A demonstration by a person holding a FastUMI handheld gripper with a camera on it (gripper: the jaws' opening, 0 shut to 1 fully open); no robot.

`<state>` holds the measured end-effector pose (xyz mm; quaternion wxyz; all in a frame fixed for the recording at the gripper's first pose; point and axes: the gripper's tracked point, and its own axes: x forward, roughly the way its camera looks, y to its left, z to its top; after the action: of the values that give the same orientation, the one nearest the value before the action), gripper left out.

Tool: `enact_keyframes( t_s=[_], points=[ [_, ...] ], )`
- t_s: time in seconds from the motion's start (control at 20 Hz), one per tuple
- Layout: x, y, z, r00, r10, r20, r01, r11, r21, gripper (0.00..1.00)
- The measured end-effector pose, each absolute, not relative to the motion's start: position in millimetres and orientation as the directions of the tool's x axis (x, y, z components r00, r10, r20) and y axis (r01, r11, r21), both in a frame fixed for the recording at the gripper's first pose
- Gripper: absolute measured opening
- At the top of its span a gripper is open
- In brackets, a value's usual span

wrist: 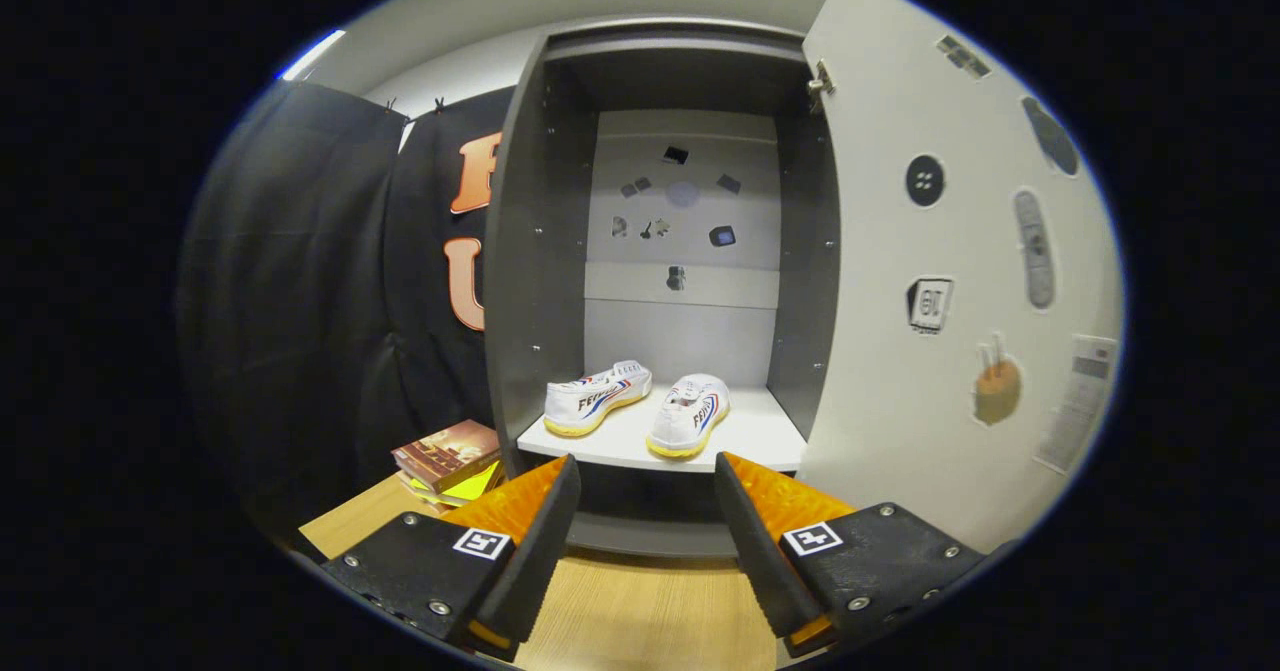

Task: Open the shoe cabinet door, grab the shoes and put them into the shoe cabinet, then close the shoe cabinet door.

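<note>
Two shoes (640, 406) lie on the cabinet shelf (760, 431), toes pointing inward, beyond the spread, empty claw (647, 486).

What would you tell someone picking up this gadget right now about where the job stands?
Hand-held gripper: open, holding nothing, fingers apart just short of the shelf.
Shoes: left shoe and right shoe both sit on the white shelf inside the cabinet.
Door: swung wide open beside the right finger.
Done: door opened, shoes in.
Left: close the door.
</note>
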<state>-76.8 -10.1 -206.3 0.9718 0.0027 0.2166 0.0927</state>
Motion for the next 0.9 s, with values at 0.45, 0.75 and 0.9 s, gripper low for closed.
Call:
enact_keyframes(
  t_s=[0.45,0.75,0.9],
  points=[
    [-189.7,-136.9,-143.0,0.925,0.046,-0.376,-0.032,0.999,0.043,0.88],
    [-205.5,-237.2,-114.4,0.943,-0.108,-0.314,0.096,0.994,-0.054,0.88],
    [-191.6,-277.9,-114.0,0.939,-0.158,-0.305,0.131,0.986,-0.107,0.88]
  ],
)
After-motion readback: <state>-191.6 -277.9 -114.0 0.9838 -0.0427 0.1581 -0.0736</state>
